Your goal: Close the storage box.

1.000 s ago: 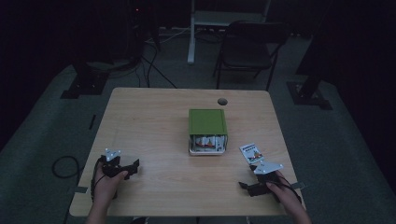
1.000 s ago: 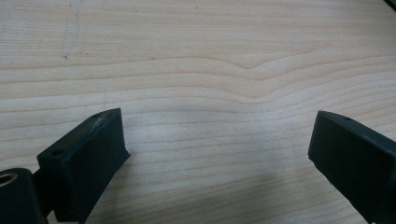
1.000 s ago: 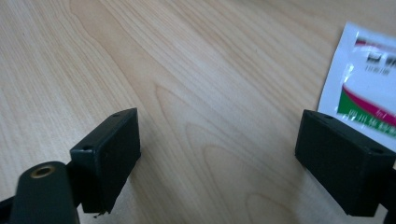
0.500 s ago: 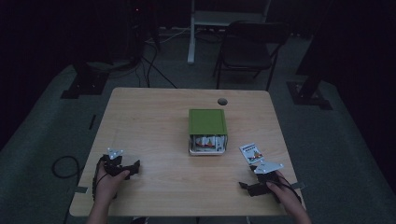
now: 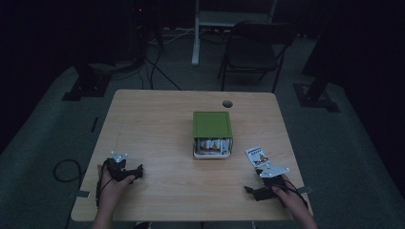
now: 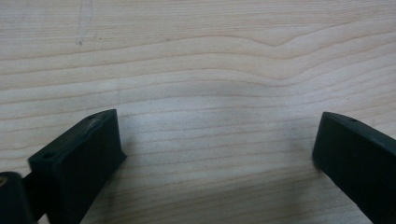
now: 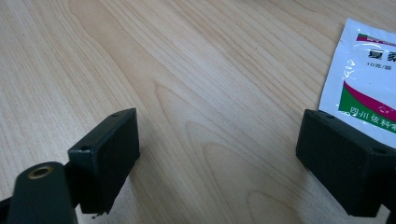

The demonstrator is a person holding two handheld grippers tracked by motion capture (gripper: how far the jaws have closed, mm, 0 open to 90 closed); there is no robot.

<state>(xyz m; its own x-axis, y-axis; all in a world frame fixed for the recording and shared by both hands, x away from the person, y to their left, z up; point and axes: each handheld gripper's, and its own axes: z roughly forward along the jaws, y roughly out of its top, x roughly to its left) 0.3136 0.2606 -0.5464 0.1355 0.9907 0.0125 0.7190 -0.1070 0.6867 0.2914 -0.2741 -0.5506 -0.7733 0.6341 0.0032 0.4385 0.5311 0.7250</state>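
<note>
At the left of the high view, the left gripper [image 5: 125, 171] rests low on the table [image 5: 157, 124] near the person's edge, well apart from everything else. In the left gripper view its jaws stand wide apart with nothing but bare wood grain between them, so it is idle for now.

Toward the middle of the table stands a green box [image 5: 212, 125], its open front facing the person and showing packets stacked inside (their print is too small to read from above).

Further right, a lone white sachet [image 5: 256, 156] with green and red print lies flat on the wood, just beside the box and right ahead of the right gripper [image 5: 267, 175]. In the right gripper view its jaws are also spread wide, empty, and the sachet [image 7: 369, 84] lies just beyond the right-hand jaw, off to the side and not between the two.

The step in hand looks like the approach to the sachet, with no grasp begun. The next move probably calls for the right gripper to shift sideways and forward until the sachet's near edge sits between the jaws, then come low. A flat packet on wood gives little to bite, so one jaw may need to slide under an edge before closing.
</note>
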